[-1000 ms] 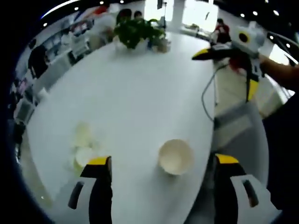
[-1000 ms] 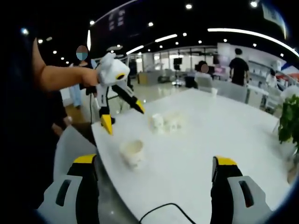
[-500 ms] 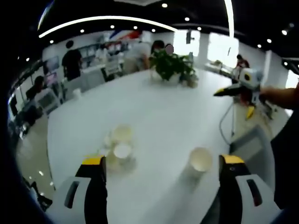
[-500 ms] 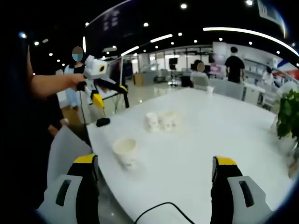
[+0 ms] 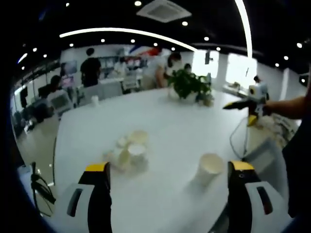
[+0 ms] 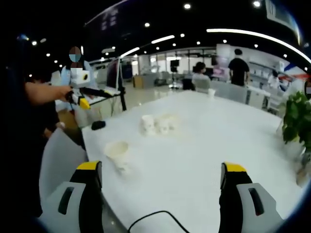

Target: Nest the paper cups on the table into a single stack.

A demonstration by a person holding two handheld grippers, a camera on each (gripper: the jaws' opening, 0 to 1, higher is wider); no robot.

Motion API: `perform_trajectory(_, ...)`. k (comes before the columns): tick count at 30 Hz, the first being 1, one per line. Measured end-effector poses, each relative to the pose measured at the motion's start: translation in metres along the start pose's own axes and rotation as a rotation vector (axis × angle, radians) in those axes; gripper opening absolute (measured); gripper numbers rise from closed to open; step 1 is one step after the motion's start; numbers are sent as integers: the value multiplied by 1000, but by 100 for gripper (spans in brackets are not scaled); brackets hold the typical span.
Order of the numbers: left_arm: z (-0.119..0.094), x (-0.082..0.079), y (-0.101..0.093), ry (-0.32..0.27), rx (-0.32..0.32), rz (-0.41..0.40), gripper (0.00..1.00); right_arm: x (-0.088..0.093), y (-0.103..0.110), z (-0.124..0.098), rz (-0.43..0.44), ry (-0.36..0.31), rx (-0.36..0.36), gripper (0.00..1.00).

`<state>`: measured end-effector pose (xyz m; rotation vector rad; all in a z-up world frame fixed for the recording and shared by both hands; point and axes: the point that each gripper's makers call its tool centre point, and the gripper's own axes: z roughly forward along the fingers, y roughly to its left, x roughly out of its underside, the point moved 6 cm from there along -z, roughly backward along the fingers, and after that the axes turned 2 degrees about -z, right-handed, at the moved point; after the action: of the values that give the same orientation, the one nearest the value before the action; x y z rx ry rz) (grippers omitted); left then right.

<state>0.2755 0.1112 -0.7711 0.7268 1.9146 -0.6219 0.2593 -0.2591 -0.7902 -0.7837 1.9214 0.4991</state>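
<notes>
Both hand-held grippers have drawn back from the long white oval table [image 5: 160, 121] over the last second, and the paper cups now sit farther off in each view than they did a moment earlier. The left gripper [image 5: 167, 167] has lifted away from the lone cream paper cup [image 5: 210, 165], which stands upright near the table's edge, and from the huddle of small white paper cups [image 5: 129, 148] farther in on the tabletop. In the right gripper view the left gripper [image 6: 82, 92] is held out off the table's corner. The right gripper [image 6: 163, 167] stays wide open with nothing between its jaws, as does the left.

No cup is nested yet and none is held, so the stacking appears not to have begun; the retreat reads as a pause or a repositioning before the first pick.

The huddle is soft and overexposed: how many cups it holds, and whether any lie on their sides, cannot be told. The green potted plant [image 5: 187, 85] at the table's far end is cut off at the edge of the right gripper view. A small dark object [image 6: 98, 124] near the table's corner is too blurred to identify.
</notes>
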Motion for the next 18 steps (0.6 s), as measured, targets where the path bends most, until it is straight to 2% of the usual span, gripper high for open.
perform_trajectory(2,0,2,2,-1,-8,-5,100,1,-1,0,-3,4,0,100)
perform_trajectory(3,10,-4,0,7,-16,-3,100,1,-2,1,-3,5,1,100)
perform_trajectory(4,11,-4,1,8,-15,-5,100,0,-13,0,0,4,0,100)
perform_trajectory(5,18,-9,9,12,-15,-11,100,0,-19,-1,-3,3,3,100)
perform_trajectory(7,26,-15,8,9,-27,-8,100,-1,-36,0,-4,-1,5,100)
perform_trajectory(14,33,-28,10,-29,-56,-3,100,-6,-53,4,-10,-22,14,100)
perform_trajectory(18,38,-30,8,-27,-52,-1,100,-3,-57,7,-6,-16,6,100)
